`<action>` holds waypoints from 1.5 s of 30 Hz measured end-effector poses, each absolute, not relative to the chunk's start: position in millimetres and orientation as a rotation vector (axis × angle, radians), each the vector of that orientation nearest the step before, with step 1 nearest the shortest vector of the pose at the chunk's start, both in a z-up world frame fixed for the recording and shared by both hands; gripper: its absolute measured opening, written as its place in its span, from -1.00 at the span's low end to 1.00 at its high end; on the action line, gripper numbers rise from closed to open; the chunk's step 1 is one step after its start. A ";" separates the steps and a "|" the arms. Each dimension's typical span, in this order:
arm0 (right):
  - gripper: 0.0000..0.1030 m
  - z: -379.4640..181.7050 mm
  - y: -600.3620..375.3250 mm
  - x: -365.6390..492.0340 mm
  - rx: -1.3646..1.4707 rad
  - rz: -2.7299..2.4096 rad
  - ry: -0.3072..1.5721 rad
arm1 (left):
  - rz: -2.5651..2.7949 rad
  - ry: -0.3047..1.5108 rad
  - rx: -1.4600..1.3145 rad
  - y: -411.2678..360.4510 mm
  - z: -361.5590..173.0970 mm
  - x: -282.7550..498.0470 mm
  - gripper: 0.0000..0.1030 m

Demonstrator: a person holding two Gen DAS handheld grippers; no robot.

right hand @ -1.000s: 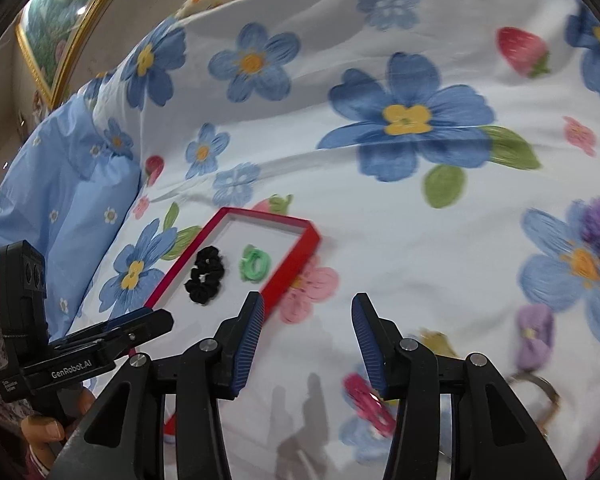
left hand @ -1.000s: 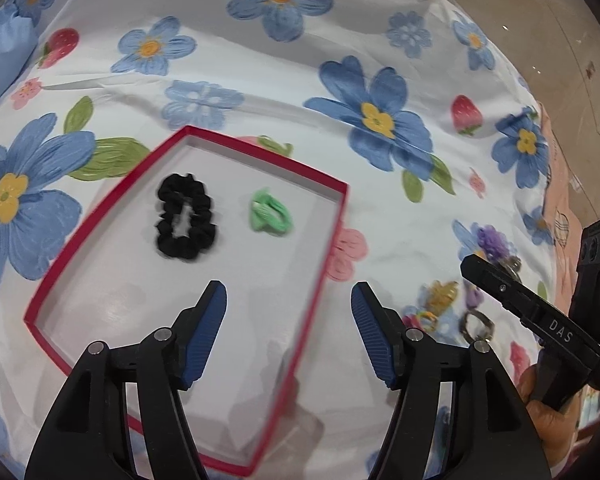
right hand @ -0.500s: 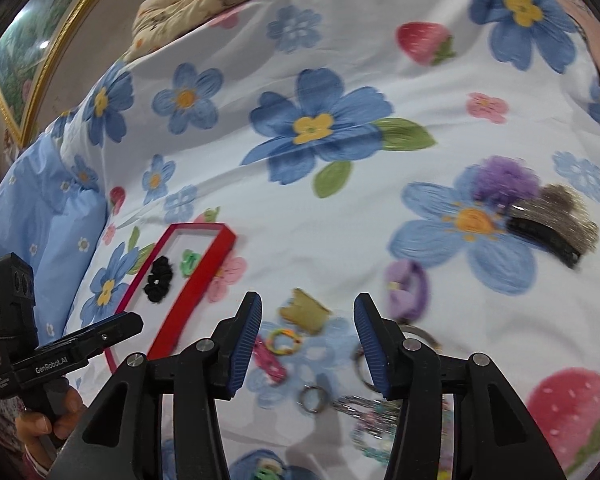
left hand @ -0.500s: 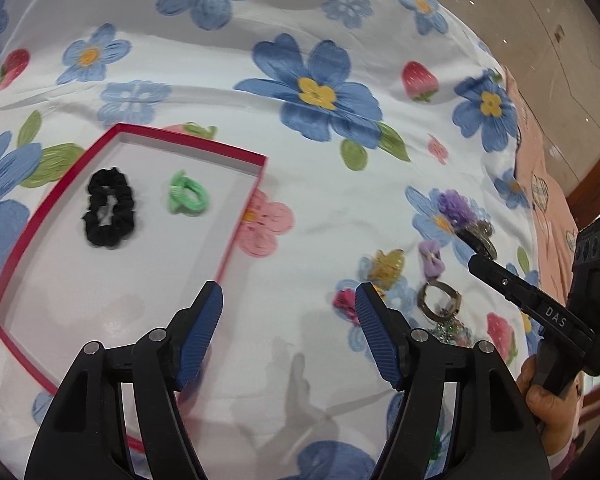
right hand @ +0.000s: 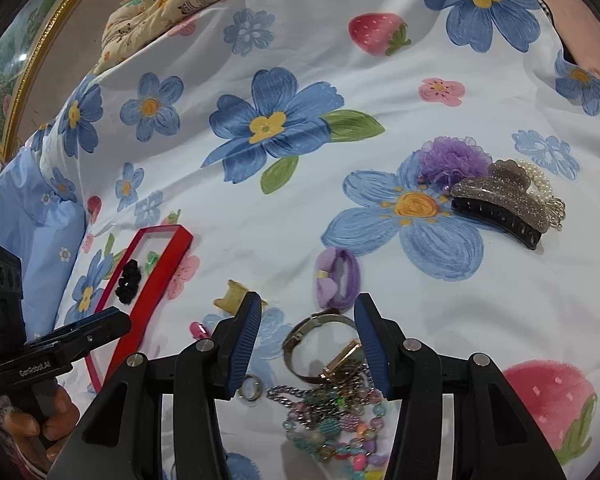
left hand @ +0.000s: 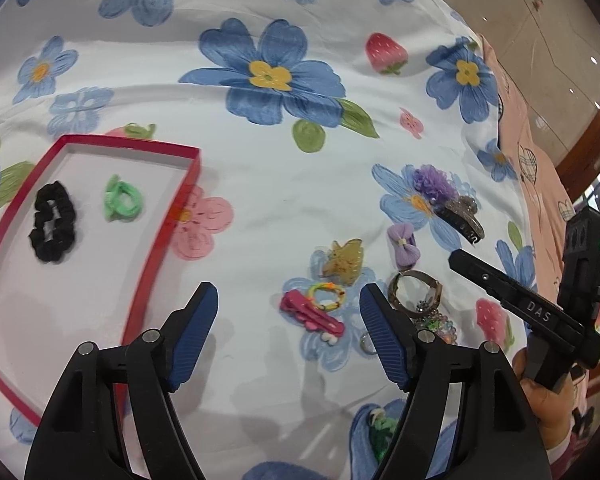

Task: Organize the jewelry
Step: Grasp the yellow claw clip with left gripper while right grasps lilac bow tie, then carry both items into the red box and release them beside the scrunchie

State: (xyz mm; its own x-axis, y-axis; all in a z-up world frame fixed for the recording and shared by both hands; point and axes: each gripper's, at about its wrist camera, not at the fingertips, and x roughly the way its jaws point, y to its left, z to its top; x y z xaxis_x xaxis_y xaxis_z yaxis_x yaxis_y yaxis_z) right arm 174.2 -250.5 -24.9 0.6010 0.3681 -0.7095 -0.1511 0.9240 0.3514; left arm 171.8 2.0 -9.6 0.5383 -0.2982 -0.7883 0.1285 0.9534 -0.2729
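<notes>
Left wrist view: the left gripper hangs wide open and empty above the floral sheet. The red tray holds a black scrunchie and green tie.

Right wrist view: the right gripper gapes empty over a bangle and bead chains.

Off-task items I logged from my station:
- A floral bedsheet, white, printed with blue flowers, strawberries and green leaves, covered the bed.
- A light blue pillow lay at its left side.
- A cream patterned cushion sat at the far edge.
- A gold picture frame stood behind it.
- A pink cloth lay along the right edge.
- A tan tiled floor showed beyond.
</notes>
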 end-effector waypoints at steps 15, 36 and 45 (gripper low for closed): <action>-0.28 -42.8 -246.7 209.6 0.247 0.339 0.925 | -0.336 1.025 -0.102 -51.0 -42.1 211.1 0.44; -1.00 -50.5 -239.6 221.9 0.230 0.337 0.935 | -0.348 0.984 -0.147 -45.0 -40.4 217.5 -0.36; -0.64 -54.8 -231.7 226.5 0.215 0.312 0.949 | -0.321 0.946 -0.183 -15.6 -22.0 201.4 -0.36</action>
State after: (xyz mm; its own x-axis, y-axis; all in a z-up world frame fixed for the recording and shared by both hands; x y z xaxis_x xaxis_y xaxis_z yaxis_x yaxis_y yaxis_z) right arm 226.5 -231.7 -54.8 0.5428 0.3541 -0.7616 -0.1671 0.9342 0.3153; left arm 201.4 -15.6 -22.0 0.5423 -0.3481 -0.7647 0.1898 0.9373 -0.2922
